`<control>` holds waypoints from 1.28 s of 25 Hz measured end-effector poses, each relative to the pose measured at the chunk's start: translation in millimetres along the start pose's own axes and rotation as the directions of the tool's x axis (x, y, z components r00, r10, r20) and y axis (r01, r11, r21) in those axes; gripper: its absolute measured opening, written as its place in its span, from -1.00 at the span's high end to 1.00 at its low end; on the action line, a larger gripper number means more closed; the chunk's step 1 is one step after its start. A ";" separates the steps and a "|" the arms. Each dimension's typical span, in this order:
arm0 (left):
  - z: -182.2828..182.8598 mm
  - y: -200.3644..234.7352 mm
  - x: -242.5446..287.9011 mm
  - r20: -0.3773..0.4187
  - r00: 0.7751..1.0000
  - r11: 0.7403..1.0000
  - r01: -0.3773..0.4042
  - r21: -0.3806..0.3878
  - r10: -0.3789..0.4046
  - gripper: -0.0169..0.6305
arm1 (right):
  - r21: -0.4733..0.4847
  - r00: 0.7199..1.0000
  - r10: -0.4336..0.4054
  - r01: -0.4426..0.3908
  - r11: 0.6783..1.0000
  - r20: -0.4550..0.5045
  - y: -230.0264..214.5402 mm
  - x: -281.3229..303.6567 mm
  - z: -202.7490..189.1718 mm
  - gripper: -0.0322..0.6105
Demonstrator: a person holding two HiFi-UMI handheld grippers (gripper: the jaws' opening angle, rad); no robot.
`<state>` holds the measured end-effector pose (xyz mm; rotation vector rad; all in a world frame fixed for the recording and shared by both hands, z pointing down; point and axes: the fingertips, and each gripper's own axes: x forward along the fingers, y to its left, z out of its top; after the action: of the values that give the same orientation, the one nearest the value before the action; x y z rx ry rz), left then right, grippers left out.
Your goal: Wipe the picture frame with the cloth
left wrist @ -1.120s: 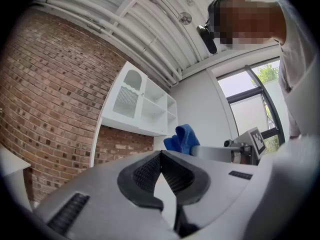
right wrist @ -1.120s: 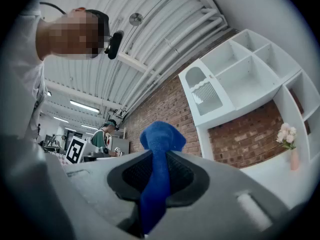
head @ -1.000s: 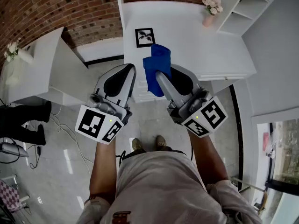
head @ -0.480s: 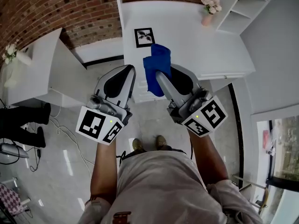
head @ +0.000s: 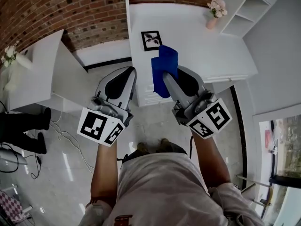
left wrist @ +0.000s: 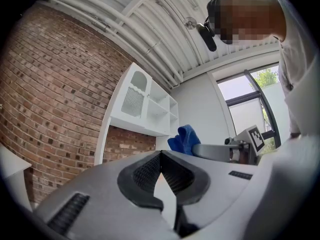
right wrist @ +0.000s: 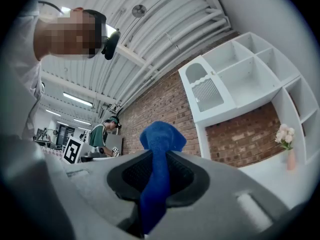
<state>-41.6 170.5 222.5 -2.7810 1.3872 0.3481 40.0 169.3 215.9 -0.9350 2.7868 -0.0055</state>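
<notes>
Advances toward the white table (head: 197, 46) — carries the crumpled blue cloth (head: 164, 66), clamped in the right hand-held gripper (head: 169, 81), near the black-rimmed picture frame (head: 152, 40) lying there; keeps the left hand-held gripper (head: 131, 72) closed, empty — sets up wiping.

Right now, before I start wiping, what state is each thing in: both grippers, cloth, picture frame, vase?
left gripper: shut, nothing between its jaws.
right gripper: shut on the blue cloth.
blue cloth: bunched, clamped in the jaws, held in the air.
picture frame: lying flat on the white table, uncovered.
flower vase: upright.
</notes>
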 end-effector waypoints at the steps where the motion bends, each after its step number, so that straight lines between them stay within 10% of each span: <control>1: 0.2 3.8 -1.8 -0.001 1.000 1.000 0.005 0.001 -0.005 0.95 | -0.002 1.000 -0.010 0.010 1.000 0.000 0.1 2.4 -1.0 0.68; 32: -44.0 126.9 112.2 -0.053 0.998 0.998 -0.041 0.046 0.043 0.95 | -0.064 0.997 -0.050 0.046 0.997 -0.051 -144.5 108.6 -39.4 0.68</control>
<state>-68.2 0.3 253.4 -2.7483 1.4477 0.2408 34.1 -13.4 243.6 -1.0309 2.8266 0.0518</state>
